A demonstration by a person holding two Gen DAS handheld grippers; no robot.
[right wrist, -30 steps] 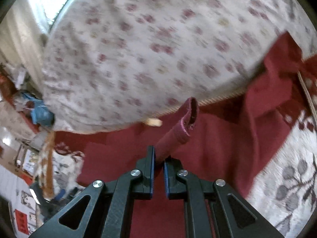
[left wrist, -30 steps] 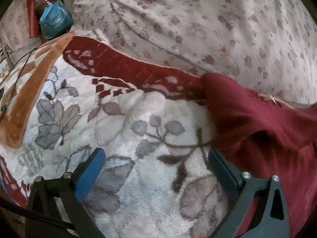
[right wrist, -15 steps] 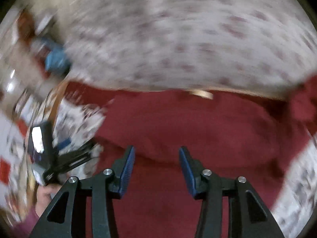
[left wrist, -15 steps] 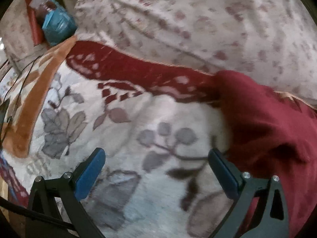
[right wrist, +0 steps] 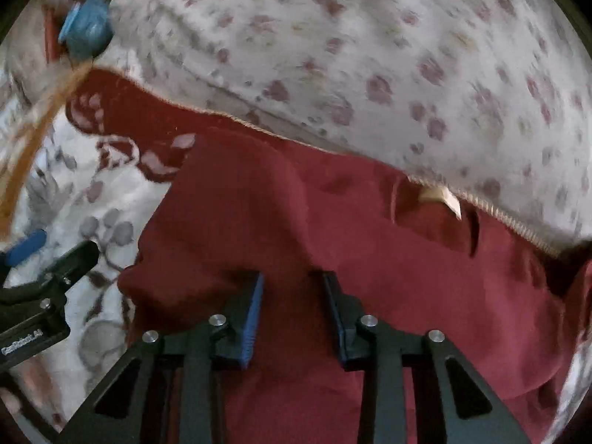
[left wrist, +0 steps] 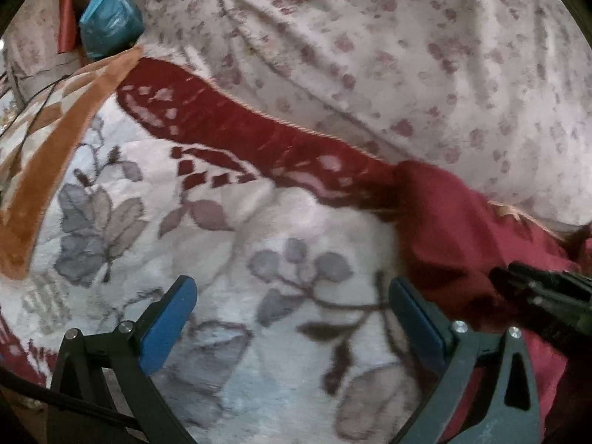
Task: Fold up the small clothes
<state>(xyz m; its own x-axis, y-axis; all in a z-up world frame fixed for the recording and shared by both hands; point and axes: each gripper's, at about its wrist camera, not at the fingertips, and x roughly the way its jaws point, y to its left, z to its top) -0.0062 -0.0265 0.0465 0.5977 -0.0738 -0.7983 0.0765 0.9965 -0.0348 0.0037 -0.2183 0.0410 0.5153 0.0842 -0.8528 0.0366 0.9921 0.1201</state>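
Roughly, line by line:
surroundings: floral blanket [left wrist: 229, 244] under everything, plush, white with grey leaf prints and a dark red band at its far edge; cream bedding [left wrist: 388, 55] with small reddish flower print bulges behind it
clutter: blue plastic bag [left wrist: 109, 24] at far left, beyond the blanket's orange border [left wrist: 55, 159]; dark bottle-like thing above it, too blurred to tell
garment: maroon garment [right wrist: 370, 259], soft knit-like cloth, lies rumpled on the blanket's right part, far edge against the cream bedding; in left wrist view it fills the right side [left wrist: 462, 244]
tag: one pale label [right wrist: 442, 196] shows at the garment's far edge
obstruction: a raised fold of the maroon cloth humps up just beyond the right tool's tips; cream bedding overhangs the far edge
left gripper [left wrist: 292, 318]: jaws spread wide, nothing between, over bare blanket just left of the garment; also seen at left edge of right wrist view [right wrist: 40, 259]
right gripper [right wrist: 292, 307]: over the garment, jaws closing, only flat cloth under the gap, pads not pinching anything; its black frame pokes in at right in left wrist view [left wrist: 547, 303]
counts: two grippers, one garment, one blanket, one bag
pads: blue, ribbed, on black frames with silver screws
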